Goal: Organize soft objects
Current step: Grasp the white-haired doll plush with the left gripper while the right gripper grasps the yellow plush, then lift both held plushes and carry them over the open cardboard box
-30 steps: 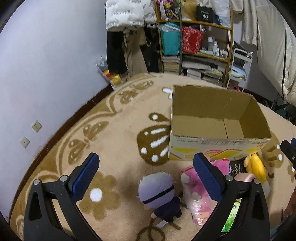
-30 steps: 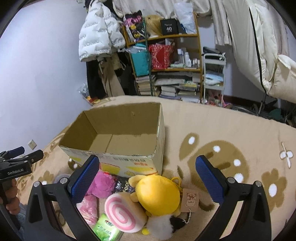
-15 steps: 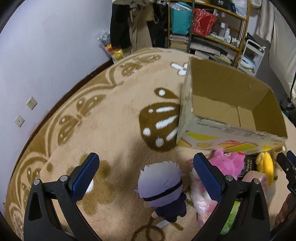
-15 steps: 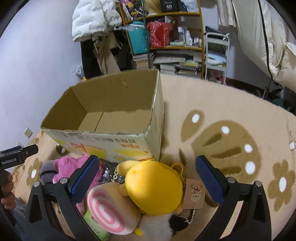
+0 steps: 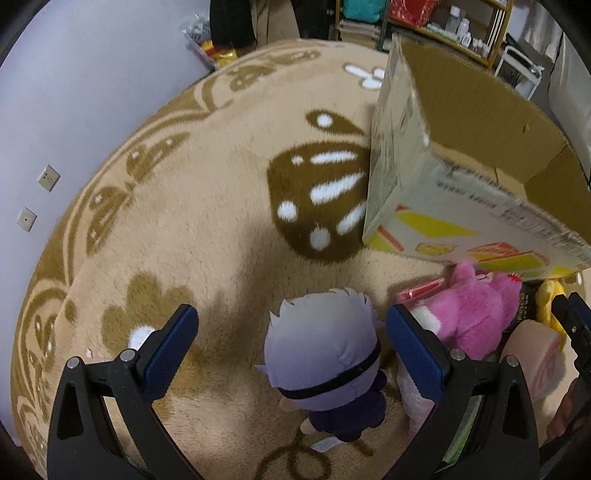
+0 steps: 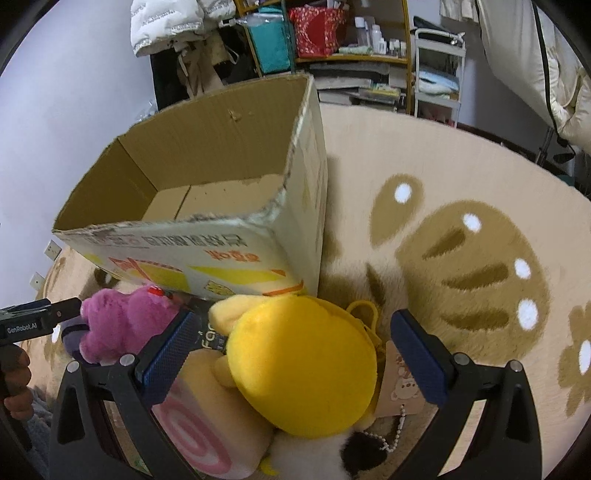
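Observation:
A pile of soft toys lies on the carpet in front of an open cardboard box [image 5: 443, 221] [image 6: 207, 254]. My left gripper [image 5: 291, 347] is open and straddles a grey-haired doll [image 5: 325, 354] without touching it. A pink plush [image 5: 476, 317] [image 6: 122, 321] lies beside the doll. My right gripper [image 6: 295, 350] is open around a round yellow plush [image 6: 303, 369], its pads apart from it. A pink swirl-roll plush [image 6: 199, 417] [image 5: 535, 362] lies under the yellow one. The box shows bare cardboard inside.
A beige patterned carpet [image 5: 207, 206] [image 6: 461, 229] covers the floor. A purple wall [image 5: 74, 92] is at the left. Shelves [image 6: 332, 48] with bags and books, hanging clothes [image 6: 166, 22] and a white cart [image 6: 439, 74] stand behind the box. A dark packet [image 6: 208, 332] lies among the toys.
Both grippers have moved down and forward toward the toys. The doll now sits between the left fingers and the yellow plush between the right fingers. Both stayed open.

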The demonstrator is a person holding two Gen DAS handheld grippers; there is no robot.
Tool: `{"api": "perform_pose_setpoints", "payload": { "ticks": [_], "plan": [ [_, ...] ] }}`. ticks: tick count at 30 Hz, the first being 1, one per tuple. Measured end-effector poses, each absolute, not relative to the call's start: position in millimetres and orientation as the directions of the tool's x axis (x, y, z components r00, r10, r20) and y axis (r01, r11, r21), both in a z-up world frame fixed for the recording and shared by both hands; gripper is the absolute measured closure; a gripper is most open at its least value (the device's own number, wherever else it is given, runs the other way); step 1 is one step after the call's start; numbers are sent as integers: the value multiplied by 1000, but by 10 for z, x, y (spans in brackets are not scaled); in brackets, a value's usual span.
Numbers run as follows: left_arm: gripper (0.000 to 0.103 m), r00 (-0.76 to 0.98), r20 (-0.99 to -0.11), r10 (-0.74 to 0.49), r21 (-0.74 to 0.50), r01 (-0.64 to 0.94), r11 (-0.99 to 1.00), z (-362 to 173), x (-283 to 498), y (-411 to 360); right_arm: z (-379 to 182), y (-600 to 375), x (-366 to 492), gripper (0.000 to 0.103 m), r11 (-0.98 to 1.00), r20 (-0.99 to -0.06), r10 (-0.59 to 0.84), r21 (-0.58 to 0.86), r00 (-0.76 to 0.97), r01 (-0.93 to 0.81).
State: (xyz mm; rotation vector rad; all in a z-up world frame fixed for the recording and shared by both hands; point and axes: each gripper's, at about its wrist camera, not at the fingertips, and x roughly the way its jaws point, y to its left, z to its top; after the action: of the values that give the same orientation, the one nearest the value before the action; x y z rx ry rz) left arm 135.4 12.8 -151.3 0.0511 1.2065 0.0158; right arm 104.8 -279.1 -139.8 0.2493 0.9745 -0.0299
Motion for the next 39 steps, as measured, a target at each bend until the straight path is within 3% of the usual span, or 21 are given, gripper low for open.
{"api": "perform_pose_setpoints", "payload": {
  "ticks": [10,14,19,28,39],
  "plan": [
    [3,253,-967,45,61,58,996,-1826,1424,23,-1603,-2820,1124,0,960,-846,131,238,517,147],
    [21,210,-978,3,17,62,998,-1923,1444,7,-1649,-2833,1145,0,955,-850,148,256,506,151],
    [36,207,-978,-28,-18,52,998,-1936,1470,11,-1704,-2877,1154,0,940,-852,169,291,495,179],
    [39,237,-971,-38,-27,51,998,-1854,1457,19,-1649,-2915,1113,16,931,-842,189,317,506,179],
    [40,343,-939,-17,1,54,999,-1471,1300,65,-1449,-2881,987,18,939,-819,170,304,548,163]
  ]
}}
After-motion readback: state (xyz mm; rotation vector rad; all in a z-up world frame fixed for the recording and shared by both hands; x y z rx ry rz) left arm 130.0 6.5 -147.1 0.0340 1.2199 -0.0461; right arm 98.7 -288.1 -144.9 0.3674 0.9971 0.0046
